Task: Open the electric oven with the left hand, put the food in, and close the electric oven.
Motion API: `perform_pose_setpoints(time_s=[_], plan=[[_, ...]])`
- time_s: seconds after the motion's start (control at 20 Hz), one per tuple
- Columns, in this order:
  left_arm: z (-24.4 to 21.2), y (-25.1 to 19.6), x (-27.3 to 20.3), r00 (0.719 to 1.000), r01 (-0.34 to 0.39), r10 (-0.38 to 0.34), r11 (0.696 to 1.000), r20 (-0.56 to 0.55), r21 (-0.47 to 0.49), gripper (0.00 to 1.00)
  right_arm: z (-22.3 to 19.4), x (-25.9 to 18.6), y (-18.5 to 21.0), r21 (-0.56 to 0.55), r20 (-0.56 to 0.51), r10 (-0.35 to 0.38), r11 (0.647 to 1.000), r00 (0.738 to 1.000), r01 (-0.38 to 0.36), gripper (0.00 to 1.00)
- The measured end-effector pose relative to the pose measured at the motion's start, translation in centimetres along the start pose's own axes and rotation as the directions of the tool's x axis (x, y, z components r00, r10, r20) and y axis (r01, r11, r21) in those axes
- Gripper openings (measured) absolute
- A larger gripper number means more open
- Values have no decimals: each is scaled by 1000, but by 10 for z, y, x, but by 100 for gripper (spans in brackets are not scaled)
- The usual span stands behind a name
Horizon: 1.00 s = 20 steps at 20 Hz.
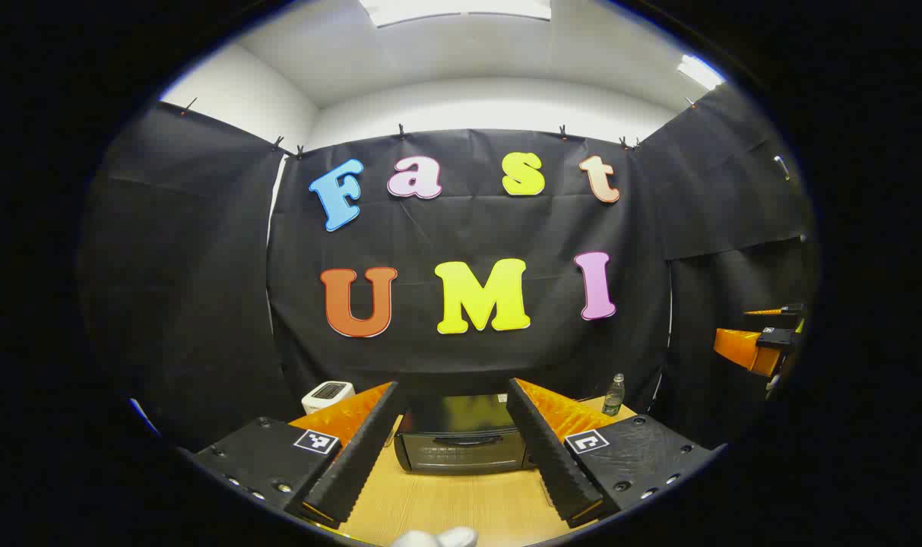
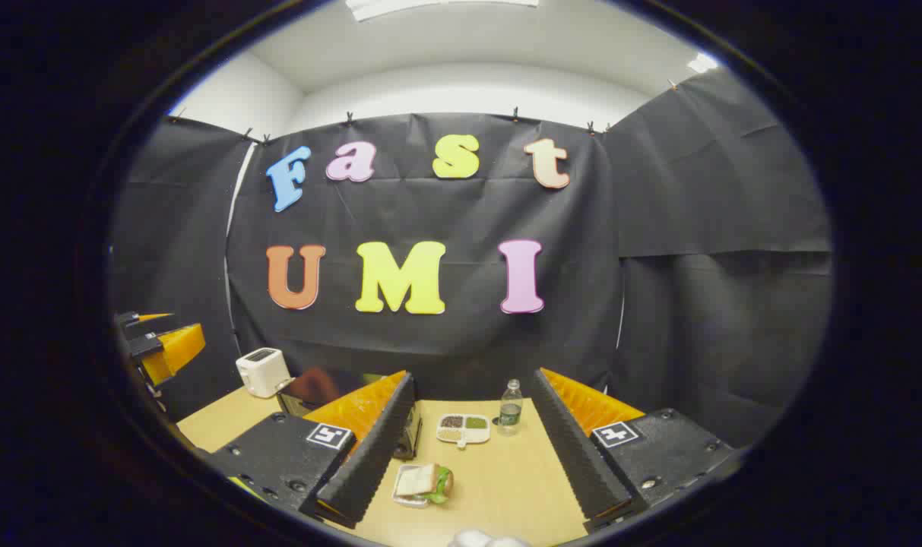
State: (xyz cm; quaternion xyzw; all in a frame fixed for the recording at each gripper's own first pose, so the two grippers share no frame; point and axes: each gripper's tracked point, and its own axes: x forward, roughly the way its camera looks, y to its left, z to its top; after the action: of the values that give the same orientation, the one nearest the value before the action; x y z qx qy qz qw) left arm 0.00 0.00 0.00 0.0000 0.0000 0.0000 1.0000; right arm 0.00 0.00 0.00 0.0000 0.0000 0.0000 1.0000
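A: How were the fingers?
B: Both the left gripper (image 1: 451, 444) and right gripper (image 2: 468, 448) stood spread wide, holding nothing.
A: And the food?
B: The sandwich (image 2: 422, 482) lay near on the table (image 2: 506, 486); the oven (image 1: 461, 441) sat farther, door closed.

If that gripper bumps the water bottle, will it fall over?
Probably. The water bottle stands upright, tall and narrow, so a nudge near its cap could tip it. Once down, its round body might roll across the smooth wooden table.
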Motion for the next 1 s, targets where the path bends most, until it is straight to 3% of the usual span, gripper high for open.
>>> perform_pose_setpoints(time_s=[0.1,0.15,0.2,0.25,0.3,0.4,0.45,0.5,0.55,0.6,1.0], plan=[[-2,-1,3,1000,3,-3,1000,-5,-4,93,0,2,-2,-3,4,-7,1000,1000,7,100],[-3,-1,3,1000,3,-3,1000,-5,-2,93,1,3,-3,-5,7,-9,1000,1000,9,90],[-3,-2,4,1000,4,-4,1000,-6,1,93,3,4,-3,-6,11,-10,1000,1000,10,100],[-2,-3,6,1000,5,-5,1000,-5,3,93,4,6,-2,-8,13,-8,1000,1000,8,90],[-3,-3,7,1000,4,-4,1000,-2,8,93,2,7,-3,-11,11,-10,1000,1000,10,100],[-4,-4,12,1000,7,-7,1000,-2,12,93,4,10,-3,-11,14,-12,1000,1000,12,100],[-5,-4,13,1000,8,-8,1000,-4,11,93,4,12,-4,-12,12,-15,1000,1000,15,90],[-5,-5,15,1000,10,-10,1000,-5,11,93,4,14,-4,-13,14,-15,1000,1000,15,100],[-6,-5,18,1000,8,-8,1000,-4,13,94,4,15,-4,-14,12,-16,1000,1000,16,90],[-7,-5,20,1000,9,-8,1000,-4,14,95,5,17,-4,-15,14,-16,1000,1000,17,100],[-40,-7,54,999,15,-15,1000,-38,-1,95,5,30,-10,-41,3,-27,999,1000,27,100]])
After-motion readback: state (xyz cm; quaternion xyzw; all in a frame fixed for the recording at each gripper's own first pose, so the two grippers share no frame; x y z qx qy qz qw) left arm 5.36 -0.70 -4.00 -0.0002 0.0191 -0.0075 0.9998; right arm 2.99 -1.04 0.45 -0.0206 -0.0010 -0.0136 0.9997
